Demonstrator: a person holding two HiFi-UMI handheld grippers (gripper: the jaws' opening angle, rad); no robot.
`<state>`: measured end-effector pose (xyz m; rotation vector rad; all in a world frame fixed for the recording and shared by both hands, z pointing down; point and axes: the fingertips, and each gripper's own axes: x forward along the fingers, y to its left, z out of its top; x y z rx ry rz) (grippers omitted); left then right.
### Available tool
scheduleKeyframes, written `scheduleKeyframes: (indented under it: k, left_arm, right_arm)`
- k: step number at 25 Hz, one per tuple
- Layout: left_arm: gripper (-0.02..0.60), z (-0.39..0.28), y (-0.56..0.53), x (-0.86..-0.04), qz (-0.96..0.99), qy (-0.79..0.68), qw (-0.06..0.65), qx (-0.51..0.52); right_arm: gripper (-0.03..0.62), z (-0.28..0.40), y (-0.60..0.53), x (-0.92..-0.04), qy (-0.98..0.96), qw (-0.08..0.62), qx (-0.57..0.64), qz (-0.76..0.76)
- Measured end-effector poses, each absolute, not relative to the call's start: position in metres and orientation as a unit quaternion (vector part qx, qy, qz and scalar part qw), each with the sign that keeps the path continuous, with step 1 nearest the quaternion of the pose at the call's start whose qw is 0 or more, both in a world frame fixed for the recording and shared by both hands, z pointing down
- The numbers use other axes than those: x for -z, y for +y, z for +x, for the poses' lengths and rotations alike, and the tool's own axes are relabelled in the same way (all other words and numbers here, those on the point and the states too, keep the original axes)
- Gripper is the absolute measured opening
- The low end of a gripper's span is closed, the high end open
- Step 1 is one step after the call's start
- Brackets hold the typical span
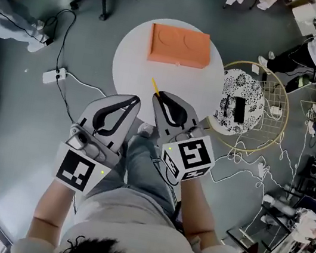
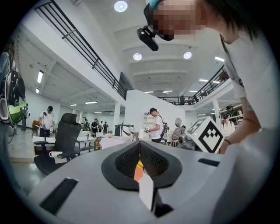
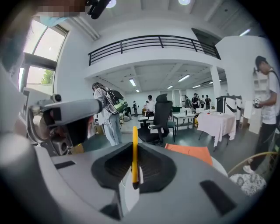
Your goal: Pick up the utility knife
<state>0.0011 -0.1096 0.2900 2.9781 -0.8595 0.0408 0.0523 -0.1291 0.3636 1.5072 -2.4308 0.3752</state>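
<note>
A thin yellow utility knife sticks out forward from the tip of my right gripper, which is shut on it. In the right gripper view the knife stands upright, clamped in the closed jaws of that gripper. My left gripper is beside it, also shut, with nothing seen held. In the left gripper view an orange sliver shows in the slit of that gripper; I cannot tell what it is. Both grippers hover over the person's lap at the near edge of the round white table.
An orange box lies on the far half of the table and also shows as the orange box in the right gripper view. A wire-rimmed side stand with a patterned plate and black phone is at right. Cables and a power strip lie at left.
</note>
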Motion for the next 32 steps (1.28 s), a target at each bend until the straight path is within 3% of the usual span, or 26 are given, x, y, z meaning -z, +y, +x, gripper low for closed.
scheduleKeyframes:
  k: [19, 32]
  left_arm:
    - [0.011, 0.022, -0.055, -0.243, 0.978, -0.207, -0.016, 0.015]
    - [0.011, 0.014, -0.022, -0.235, 0.980, -0.195, -0.022, 0.017]
  right_arm:
    - [0.043, 0.047, -0.029, -0.236, -0.847, 0.000, 0.005, 0.531]
    - [0.044, 0.038, -0.005, -0.223, -0.846, -0.007, 0.030, 0.533]
